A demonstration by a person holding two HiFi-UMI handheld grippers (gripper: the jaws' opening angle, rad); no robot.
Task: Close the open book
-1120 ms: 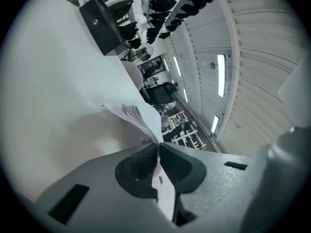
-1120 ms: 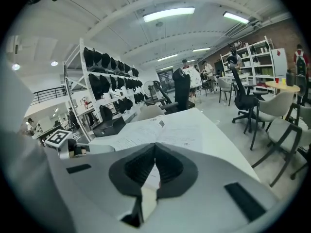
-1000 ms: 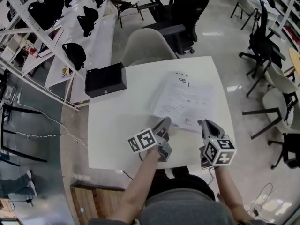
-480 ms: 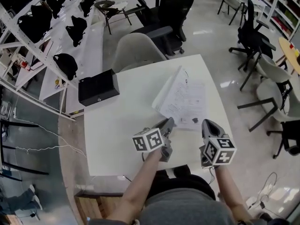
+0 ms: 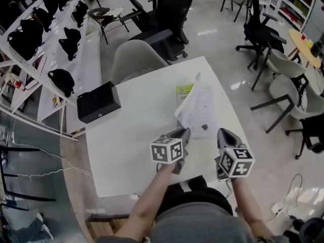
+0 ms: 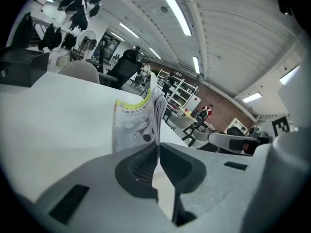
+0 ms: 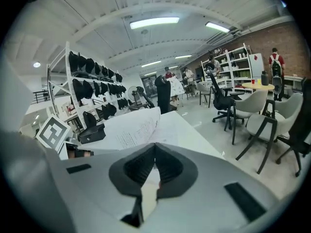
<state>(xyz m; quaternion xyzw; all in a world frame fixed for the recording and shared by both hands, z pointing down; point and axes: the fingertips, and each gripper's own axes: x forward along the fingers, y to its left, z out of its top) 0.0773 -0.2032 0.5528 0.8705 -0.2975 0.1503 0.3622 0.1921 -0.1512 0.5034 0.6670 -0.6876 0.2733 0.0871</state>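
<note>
While one book lies half open on right part of one white table, left gripper nips its raised pages, jaws nearly together. Right gripper closed, empty. One black box far left. Only left gripper view shows pages edge-on.

Ceiling strip lights flood the room brightly and evenly, leaving glare on the floor and only faint shadows on the table. Both gripper views bulge toward dark round edges, and the book looks slightly soft.
</note>
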